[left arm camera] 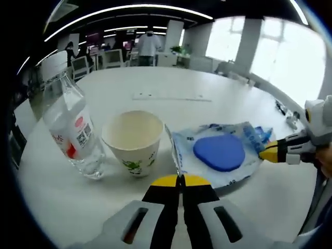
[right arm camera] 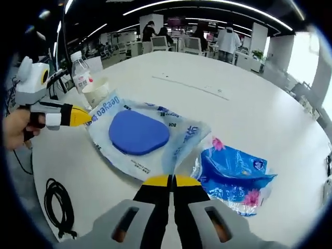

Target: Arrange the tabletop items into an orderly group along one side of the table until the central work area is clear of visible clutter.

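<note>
both grippers pinch the clear plastic pouch with a blue pad [right arm camera: 139, 132]: left gripper [left arm camera: 181, 180] on its cup-side edge, right gripper [right arm camera: 166, 180] on the opposite edge, likely to drag it flat toward the white paper cup [left arm camera: 133, 140] and clear plastic water bottle [left arm camera: 70, 124]

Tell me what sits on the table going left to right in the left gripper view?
Water bottle → paper cup → clear packet with a blue pad → the other gripper, coming in from the right edge.

Left gripper [left arm camera: 181, 180] jaws closed; right gripper [right arm camera: 171, 181] jaws closed.
</note>
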The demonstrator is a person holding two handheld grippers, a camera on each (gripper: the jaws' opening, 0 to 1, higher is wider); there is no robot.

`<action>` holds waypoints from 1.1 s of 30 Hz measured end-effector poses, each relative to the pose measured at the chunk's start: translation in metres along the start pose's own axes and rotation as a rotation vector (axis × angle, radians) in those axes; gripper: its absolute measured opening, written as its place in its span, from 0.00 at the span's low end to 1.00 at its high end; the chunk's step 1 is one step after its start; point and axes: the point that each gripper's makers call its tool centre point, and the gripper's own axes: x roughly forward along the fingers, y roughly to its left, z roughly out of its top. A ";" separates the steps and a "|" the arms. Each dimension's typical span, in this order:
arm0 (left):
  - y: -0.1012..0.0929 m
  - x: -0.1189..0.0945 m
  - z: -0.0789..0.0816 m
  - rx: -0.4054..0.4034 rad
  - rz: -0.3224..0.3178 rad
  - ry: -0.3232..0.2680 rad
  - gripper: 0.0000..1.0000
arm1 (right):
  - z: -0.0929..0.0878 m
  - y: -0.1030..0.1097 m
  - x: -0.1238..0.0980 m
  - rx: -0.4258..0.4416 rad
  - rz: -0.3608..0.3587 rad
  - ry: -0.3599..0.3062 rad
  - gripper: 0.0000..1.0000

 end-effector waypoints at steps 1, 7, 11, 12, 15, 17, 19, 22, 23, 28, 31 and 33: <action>0.000 -0.001 -0.001 -0.003 0.001 0.001 0.00 | -0.001 0.000 0.001 0.001 0.001 0.003 0.00; 0.004 0.002 -0.009 -0.021 0.012 0.008 0.00 | -0.004 0.002 0.008 0.018 0.020 0.008 0.00; 0.008 0.003 -0.013 -0.064 0.019 0.014 0.00 | -0.004 0.004 0.011 0.055 0.035 0.002 0.00; 0.009 0.003 -0.014 -0.070 0.019 0.017 0.00 | -0.003 0.004 0.012 0.061 0.034 -0.008 0.00; 0.012 0.006 -0.015 -0.068 0.019 0.019 0.00 | -0.003 0.003 0.014 0.064 0.038 -0.010 0.00; 0.013 0.009 -0.015 -0.071 0.021 0.018 0.00 | -0.003 0.002 0.015 0.077 0.046 -0.012 0.00; 0.013 0.011 -0.014 -0.073 0.021 0.019 0.00 | -0.006 0.003 0.013 0.127 0.055 -0.018 0.00; 0.013 0.012 -0.016 -0.070 0.020 0.022 0.00 | -0.006 0.003 0.013 0.134 0.060 -0.018 0.00; 0.013 0.011 -0.017 -0.068 0.019 0.023 0.00 | -0.006 0.003 0.013 0.119 0.059 -0.012 0.00; 0.013 0.011 -0.020 -0.076 0.023 0.026 0.00 | -0.006 0.002 0.016 0.121 0.058 -0.005 0.00; 0.015 0.014 -0.023 -0.084 0.023 0.029 0.00 | -0.008 0.003 0.015 0.123 0.057 -0.008 0.00; 0.014 0.014 -0.023 -0.086 0.026 0.030 0.00 | -0.008 0.003 0.015 0.115 0.056 -0.006 0.00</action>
